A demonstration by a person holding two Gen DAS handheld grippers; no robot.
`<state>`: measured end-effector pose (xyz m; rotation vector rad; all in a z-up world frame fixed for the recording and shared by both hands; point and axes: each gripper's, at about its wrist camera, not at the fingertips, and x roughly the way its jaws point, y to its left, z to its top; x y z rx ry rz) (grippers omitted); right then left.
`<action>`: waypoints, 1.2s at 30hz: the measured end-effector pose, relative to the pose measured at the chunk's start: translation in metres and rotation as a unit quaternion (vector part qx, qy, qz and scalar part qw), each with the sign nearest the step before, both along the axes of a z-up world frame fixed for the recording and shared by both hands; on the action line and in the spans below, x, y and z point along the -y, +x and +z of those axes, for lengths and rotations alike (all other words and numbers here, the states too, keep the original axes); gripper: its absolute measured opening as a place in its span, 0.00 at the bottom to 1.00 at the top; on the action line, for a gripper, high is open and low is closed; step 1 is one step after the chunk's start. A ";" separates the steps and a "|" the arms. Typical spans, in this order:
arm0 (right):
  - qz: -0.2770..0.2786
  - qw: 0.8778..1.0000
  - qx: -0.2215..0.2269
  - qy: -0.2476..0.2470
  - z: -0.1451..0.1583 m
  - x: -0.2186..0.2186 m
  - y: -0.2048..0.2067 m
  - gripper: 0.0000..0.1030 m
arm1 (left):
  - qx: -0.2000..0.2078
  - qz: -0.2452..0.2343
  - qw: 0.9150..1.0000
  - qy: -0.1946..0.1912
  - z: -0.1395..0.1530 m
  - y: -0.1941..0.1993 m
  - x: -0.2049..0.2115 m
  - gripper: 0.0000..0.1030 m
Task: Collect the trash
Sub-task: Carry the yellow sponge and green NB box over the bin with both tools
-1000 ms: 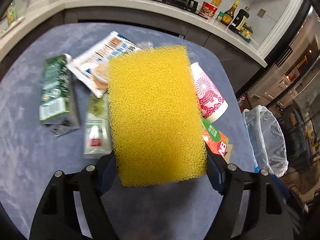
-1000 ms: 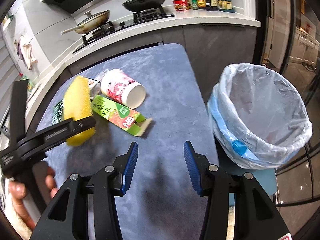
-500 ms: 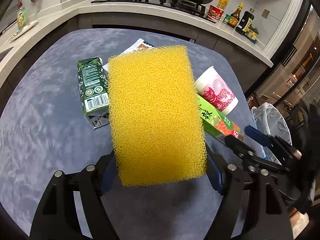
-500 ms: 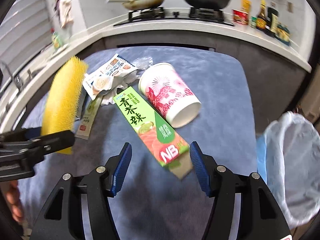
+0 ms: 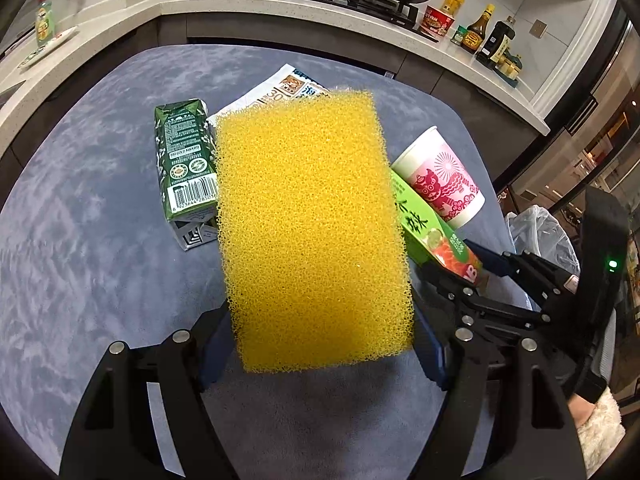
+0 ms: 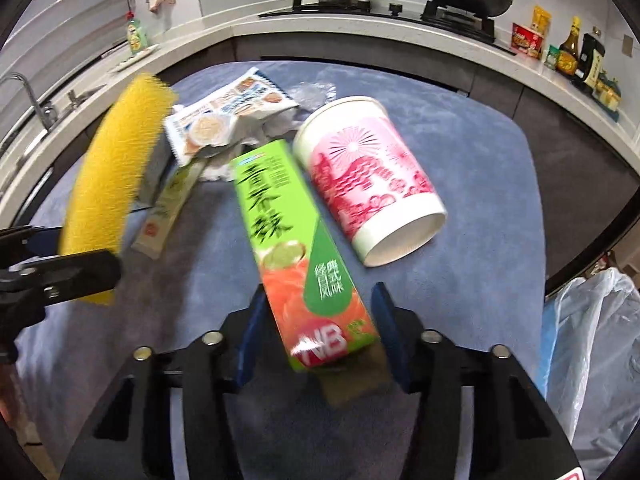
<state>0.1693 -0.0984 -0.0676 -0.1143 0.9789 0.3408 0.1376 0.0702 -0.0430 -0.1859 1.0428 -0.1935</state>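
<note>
My left gripper point(image 5: 320, 344) is shut on a yellow sponge point(image 5: 312, 224), held above the blue table; the sponge also shows in the right wrist view point(image 6: 116, 188). My right gripper point(image 6: 320, 332) is open, its blue pads on either side of the near end of a green and orange carton point(image 6: 300, 248), which also shows in the left wrist view point(image 5: 432, 232). A pink and white paper cup point(image 6: 368, 176) lies on its side to the carton's right. A dark green drink box point(image 5: 186, 168), a printed snack wrapper point(image 6: 228, 116) and a slim sachet point(image 6: 168, 208) lie to the left.
A bin lined with a clear plastic bag point(image 6: 596, 344) stands off the table's right edge. A kitchen counter with a stove, pans and sauce bottles point(image 5: 484, 36) curves behind the blue table point(image 5: 80, 248).
My right gripper has swung left from the bin and moved forward until its open pads straddle the green carton's end. My left gripper keeps holding the sponge and has pulled back slightly.
</note>
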 end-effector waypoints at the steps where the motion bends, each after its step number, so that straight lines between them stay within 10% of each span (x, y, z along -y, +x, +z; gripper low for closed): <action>1: 0.000 1.000 -0.003 0.004 0.001 0.000 -0.003 0.44 | 0.001 -0.001 1.000 0.000 0.001 -0.002 0.001 0.70; 24: -0.189 0.974 0.061 0.108 0.084 0.094 -0.159 0.36 | 0.040 -0.110 0.993 0.016 0.041 -0.071 0.082 0.70; 36: -0.379 0.918 0.062 0.094 0.086 0.220 -0.188 0.36 | 0.058 -0.263 0.963 0.020 0.057 -0.066 0.225 0.70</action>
